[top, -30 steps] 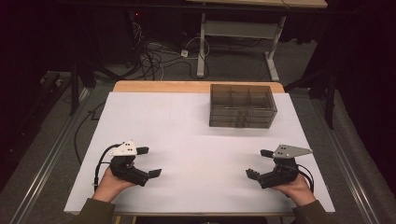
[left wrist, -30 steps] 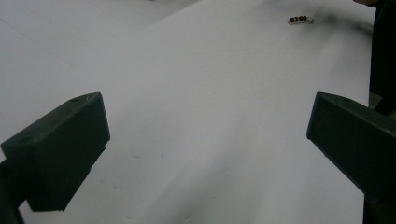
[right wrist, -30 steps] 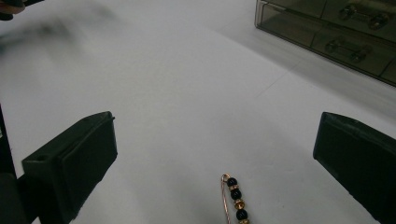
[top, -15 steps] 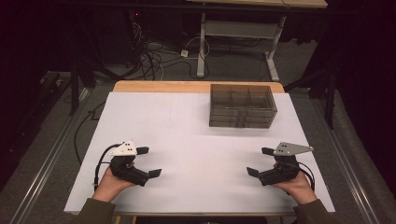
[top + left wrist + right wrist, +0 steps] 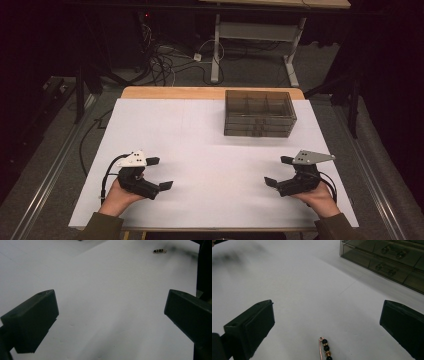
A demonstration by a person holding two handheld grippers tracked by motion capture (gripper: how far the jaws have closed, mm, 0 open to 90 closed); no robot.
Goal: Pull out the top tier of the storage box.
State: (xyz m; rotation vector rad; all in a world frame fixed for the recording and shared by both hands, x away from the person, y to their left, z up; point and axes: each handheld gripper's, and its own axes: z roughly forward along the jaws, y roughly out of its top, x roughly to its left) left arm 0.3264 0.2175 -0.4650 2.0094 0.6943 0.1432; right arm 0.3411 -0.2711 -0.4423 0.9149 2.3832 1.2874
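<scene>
High view has the left claw (image 5: 159, 173) at seven o'clock on the white desk (image 5: 200, 130) and the right claw (image 5: 279, 171) at five o'clock, each with jaws spread wide and nothing between them. Right gripper view places a beaded pin (image 5: 325, 348) on the desk between its jaws, untouched. A smoky drawer box (image 5: 258, 113) stands at one o'clock, well apart.

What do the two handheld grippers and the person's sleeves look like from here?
Both are black two-jaw units with blocky, flat-faced fingers. The left gripper carries a small white plate on top and trails a black cable. The right gripper carries a grey three-cornered plate, with a black cable behind. The sleeves are olive-green.
</scene>
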